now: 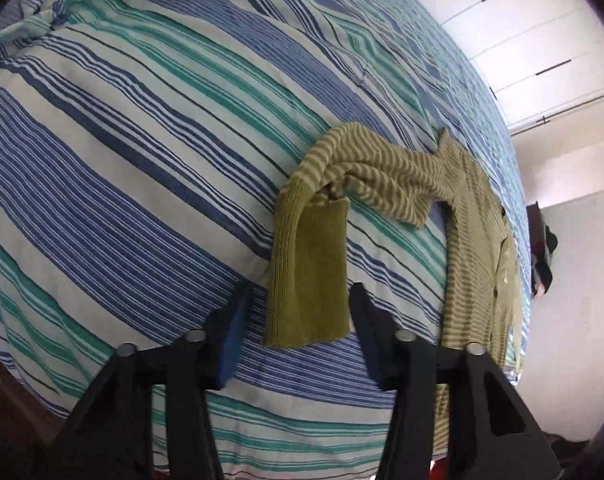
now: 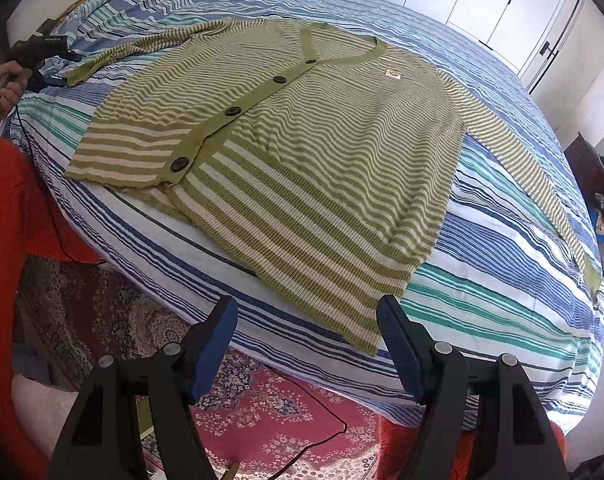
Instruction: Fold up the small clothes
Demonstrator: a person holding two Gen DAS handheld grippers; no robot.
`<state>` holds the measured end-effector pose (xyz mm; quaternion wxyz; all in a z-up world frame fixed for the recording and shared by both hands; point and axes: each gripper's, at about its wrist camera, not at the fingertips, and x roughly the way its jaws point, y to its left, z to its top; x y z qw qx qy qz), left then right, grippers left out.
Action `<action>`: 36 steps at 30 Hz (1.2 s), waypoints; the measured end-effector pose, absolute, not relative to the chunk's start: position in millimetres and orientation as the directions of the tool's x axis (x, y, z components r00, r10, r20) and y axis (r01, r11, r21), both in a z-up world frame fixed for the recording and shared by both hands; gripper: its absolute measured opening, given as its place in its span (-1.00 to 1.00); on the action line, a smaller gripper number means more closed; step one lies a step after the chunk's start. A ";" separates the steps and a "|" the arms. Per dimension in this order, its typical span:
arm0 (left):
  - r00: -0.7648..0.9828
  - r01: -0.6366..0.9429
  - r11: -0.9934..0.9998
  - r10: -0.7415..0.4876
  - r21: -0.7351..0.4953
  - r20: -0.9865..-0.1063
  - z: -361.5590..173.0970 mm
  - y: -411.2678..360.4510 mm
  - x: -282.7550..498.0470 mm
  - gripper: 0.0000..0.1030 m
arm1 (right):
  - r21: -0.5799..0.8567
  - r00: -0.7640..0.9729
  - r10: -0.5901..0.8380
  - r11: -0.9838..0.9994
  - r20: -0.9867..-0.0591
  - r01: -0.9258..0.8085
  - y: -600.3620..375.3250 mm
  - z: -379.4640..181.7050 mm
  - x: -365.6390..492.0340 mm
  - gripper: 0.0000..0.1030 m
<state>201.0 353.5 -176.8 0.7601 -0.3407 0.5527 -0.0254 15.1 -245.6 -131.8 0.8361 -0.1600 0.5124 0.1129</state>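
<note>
A: What sits nearest the lens in the left wrist view?

B: The left gripper (image 1: 297, 308). Its jaws stand apart. The solid green cuff (image 1: 310, 276) of the cardigan's sleeve lies between them; neither blue pad presses on it. The sleeve (image 1: 366, 172) bends and bunches behind the cuff.

A: And the right wrist view?

B: The right gripper (image 2: 308, 320), jaws apart and empty, just off the near hem corner of the cardigan (image 2: 302, 140).

A: Where is the garment?

B: Face up and spread flat on the striped bedspread (image 2: 502, 264), buttoned, four dark buttons (image 2: 232, 111) along the placket, a small label (image 2: 392, 74) at the neck. One sleeve runs out to the right edge of the bed; the other ends far left, by the person's hand (image 2: 5, 84) holding the left gripper.

A: Surroundings?

B: A patterned red rug (image 2: 269, 412) below the near bed edge with a black cable (image 2: 326, 440) across it, an orange garment (image 2: 9, 240) at left, white wardrobe doors (image 2: 482, 4) beyond the bed.
</note>
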 end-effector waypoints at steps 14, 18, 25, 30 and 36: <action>0.448 -0.591 0.772 0.072 -0.235 -0.891 -97.9 493.4 258.0 -0.98 | -0.141 0.434 0.015 0.935 -0.901 -0.326 -248.7 -131.6 22.2 0.39; 0.384 -0.607 0.781 0.124 -0.149 -0.915 -112.9 502.6 268.2 -0.98 | -0.152 0.427 0.009 0.927 -0.904 -0.342 -244.2 -133.1 22.5 0.39; 0.198 -0.610 0.792 0.187 0.028 -0.962 -150.4 499.0 273.3 -0.98 | -0.126 0.408 0.013 0.942 -0.913 -0.311 -251.8 -135.6 27.4 0.39; 0.260 -0.624 0.781 0.188 -0.017 -0.947 -154.5 510.5 263.5 -0.73 | -0.096 0.409 0.023 0.959 -0.912 -0.267 -262.8 -133.5 30.4 0.39; 0.411 -0.516 0.856 0.251 0.003 -0.876 -110.6 455.9 217.5 0.17 | -0.048 0.434 0.049 0.977 -0.900 -0.209 -276.2 -124.9 31.3 0.39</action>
